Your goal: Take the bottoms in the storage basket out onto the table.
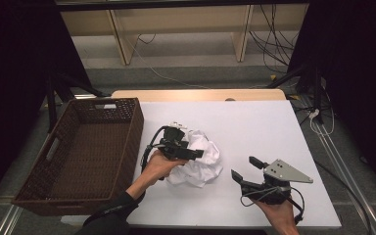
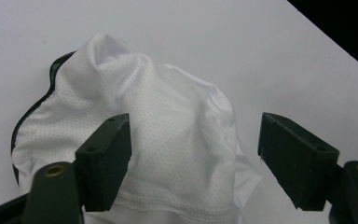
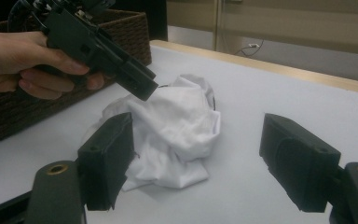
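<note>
both tongs are open right now. left tongs (image 1: 196,153) hang just over the white cloth (image 1: 200,159), with the tips pointing down at it. in the left gripper view the two black jaws stand apart, with a bump of the cloth between them, but the pads do not press on it. i judge nothing is held. right tongs (image 1: 242,169) sit off to the side of the cloth, well apart from it, low near the white table (image 1: 254,122). those jaws are wide apart too, with only air between them.

the cloth is a soft, crumpled heap on the table, right under the left tongs and across from the right tongs. the brown basket (image 1: 78,156) is on the far side of the left tongs, away from the right tongs.

what could go wrong? if the left tongs close too high, they may pinch only a thin fold, and the cloth could slip out when lifted. the cloth is floppy, so a loose end may drag on the table or catch on the basket edge. if the right tongs come in fast, they could bump the left tongs.
</note>
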Demonstrator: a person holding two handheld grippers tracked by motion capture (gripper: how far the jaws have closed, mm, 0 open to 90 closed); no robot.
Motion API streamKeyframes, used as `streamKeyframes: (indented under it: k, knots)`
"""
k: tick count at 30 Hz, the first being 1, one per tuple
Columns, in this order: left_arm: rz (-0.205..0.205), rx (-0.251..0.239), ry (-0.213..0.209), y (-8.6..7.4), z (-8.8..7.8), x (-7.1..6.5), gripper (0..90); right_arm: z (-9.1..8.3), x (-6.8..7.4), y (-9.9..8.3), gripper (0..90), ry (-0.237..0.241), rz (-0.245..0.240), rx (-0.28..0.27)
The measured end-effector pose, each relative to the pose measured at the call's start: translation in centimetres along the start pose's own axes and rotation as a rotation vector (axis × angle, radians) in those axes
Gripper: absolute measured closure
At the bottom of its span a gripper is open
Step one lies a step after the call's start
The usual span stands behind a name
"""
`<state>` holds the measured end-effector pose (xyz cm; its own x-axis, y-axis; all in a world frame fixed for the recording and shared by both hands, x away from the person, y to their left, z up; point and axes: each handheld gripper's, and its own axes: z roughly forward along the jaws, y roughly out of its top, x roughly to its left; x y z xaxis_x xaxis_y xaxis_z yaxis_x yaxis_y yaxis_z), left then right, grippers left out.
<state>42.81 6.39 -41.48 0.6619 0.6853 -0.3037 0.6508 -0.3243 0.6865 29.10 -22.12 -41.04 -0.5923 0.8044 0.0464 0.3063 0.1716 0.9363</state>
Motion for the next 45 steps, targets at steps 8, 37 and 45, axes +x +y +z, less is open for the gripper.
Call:
streamKeyframes:
  k: [8, 37, 45]
  knots:
    - [-0.012, -0.045, 0.013, 0.5, -1.2, 0.0, 17.1, -0.1, 0.0, 0.0, 27.2, 0.000, 0.004, -0.005]
    - [-0.031, -0.116, 0.016, 0.4, -3.5, 0.6, 15.6, -0.2, 0.0, 0.1, 27.2, -0.002, 0.005, -0.010]
    - [-0.040, -0.146, 0.002, 0.1, -4.0, 0.7, 14.7, -0.2, 0.0, 0.1, 27.1, -0.003, 0.002, -0.013]
